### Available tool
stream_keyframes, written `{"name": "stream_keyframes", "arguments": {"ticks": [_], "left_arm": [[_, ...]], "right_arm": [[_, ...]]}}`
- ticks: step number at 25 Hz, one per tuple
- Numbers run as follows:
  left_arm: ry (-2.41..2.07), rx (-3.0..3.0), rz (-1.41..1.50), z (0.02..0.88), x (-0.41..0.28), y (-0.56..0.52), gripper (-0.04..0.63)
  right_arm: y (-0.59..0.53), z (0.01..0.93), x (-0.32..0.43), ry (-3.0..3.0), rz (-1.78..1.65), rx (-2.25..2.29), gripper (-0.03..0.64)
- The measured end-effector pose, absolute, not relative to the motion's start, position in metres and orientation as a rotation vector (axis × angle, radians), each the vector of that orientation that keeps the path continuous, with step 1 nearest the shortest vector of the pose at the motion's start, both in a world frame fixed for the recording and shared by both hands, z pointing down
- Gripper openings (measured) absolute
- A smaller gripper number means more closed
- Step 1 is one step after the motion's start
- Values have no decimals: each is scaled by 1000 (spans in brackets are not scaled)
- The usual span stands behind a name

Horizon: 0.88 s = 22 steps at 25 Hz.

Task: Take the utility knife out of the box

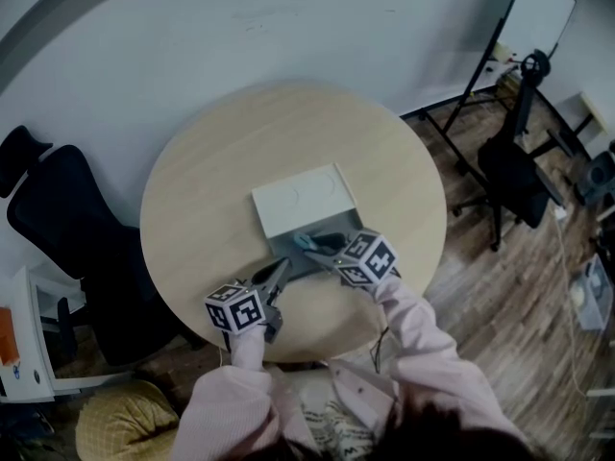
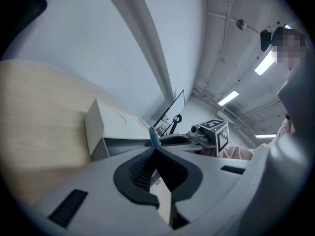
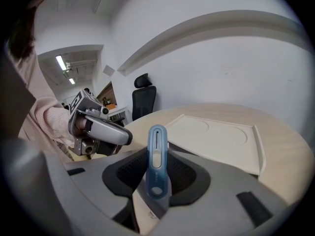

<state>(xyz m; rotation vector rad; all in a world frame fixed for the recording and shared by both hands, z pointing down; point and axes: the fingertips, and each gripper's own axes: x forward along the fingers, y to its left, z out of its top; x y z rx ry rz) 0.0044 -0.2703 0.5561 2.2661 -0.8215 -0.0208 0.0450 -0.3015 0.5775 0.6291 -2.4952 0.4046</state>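
A white box stands open in the middle of the round wooden table (image 1: 211, 171), its lid (image 1: 306, 198) thrown back and its grey base (image 1: 322, 260) toward me. My right gripper (image 1: 315, 246) is shut on the blue utility knife (image 1: 304, 241) and holds it just above the base. In the right gripper view the knife (image 3: 157, 146) stands upright between the pads (image 3: 130, 168), with the lid (image 3: 216, 136) behind it. My left gripper (image 1: 279, 275) is at the base's near left corner. Its jaws (image 2: 155, 150) meet at the tips, and nothing shows between them.
A black office chair (image 1: 67, 229) stands left of the table, and another chair (image 1: 514, 176) and a whiteboard stand (image 1: 500, 56) to the right. A yellow cushion (image 1: 125, 421) lies at the lower left. The table's near edge runs just under my grippers.
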Motion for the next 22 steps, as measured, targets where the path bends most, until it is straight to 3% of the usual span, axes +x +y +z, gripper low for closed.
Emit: {"name": "stream_keyframes", "arguments": {"ticks": [22], "left_arm": [[-830,2407,-70,521,9,-262,0]], "right_arm": [[-286,522,64,-2756,590,930,141]]}}
